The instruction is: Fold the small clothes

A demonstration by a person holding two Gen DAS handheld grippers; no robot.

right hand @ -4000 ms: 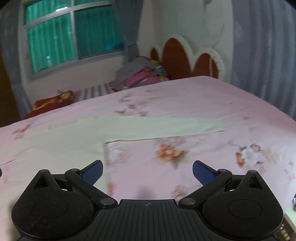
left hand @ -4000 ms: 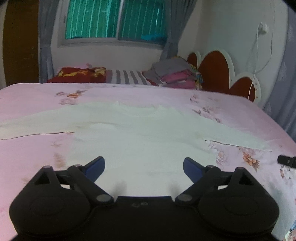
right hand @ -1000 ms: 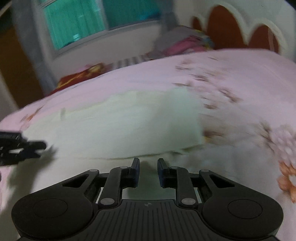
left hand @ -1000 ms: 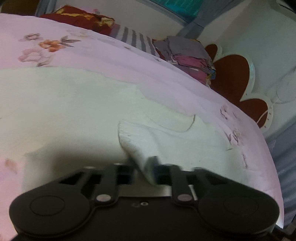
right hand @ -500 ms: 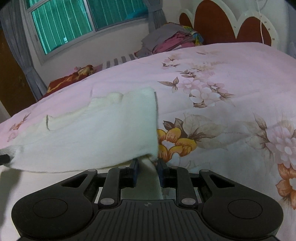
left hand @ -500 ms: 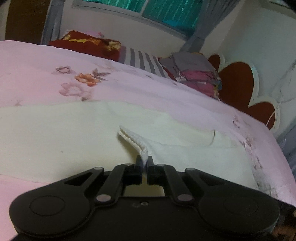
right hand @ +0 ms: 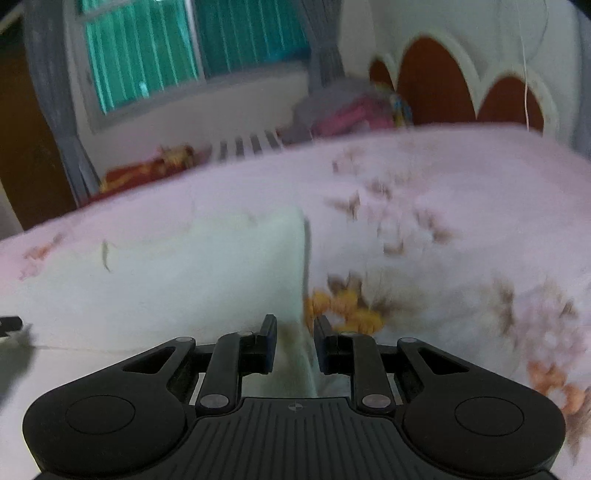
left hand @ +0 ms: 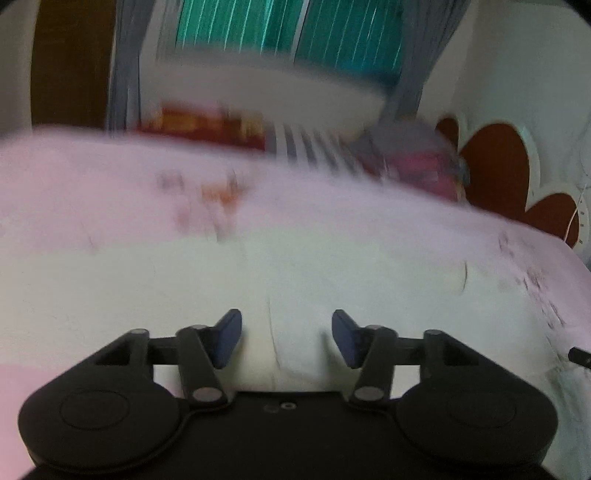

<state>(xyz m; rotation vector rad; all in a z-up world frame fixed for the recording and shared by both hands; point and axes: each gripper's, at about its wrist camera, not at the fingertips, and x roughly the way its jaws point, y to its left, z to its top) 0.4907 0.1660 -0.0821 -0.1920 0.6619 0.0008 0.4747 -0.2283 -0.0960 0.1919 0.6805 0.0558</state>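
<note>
Across the pink floral bedspread (right hand: 461, 192) the cream garment (left hand: 295, 273) is lying flat, its long axis running side to side in both wrist views, so the length that matters for the next fold is stretching from one gripper toward the other rather than away toward the headboard (right hand: 439, 88). At its right end a folded-over flap is showing a clean vertical edge, and that edge is dropping straight down into the right gripper (right hand: 294, 349), whose narrowly set jaws are standing on either side of a ridge of the cloth; it looks as if they are pinching it, though motion blur is making the contact at the pads hard to confirm. Toward the other end, the left gripper (left hand: 287, 341) is hovering just above the garment's near portion with its jaws opening, and nothing is caught between its blue fingertips (left hand: 229, 338); only flat cloth with a faint crease is showing beneath the gap. Judging from this, the right hand is the one engaged with the fabric, and the left is free to seek a fresh hold, with the garment lying directly ahead of and below it. Beyond the garment, a pile of folded clothes (right hand: 347, 110) is sitting by the headboard, well apart, under a window (left hand: 288, 26) with green blinds.
</note>
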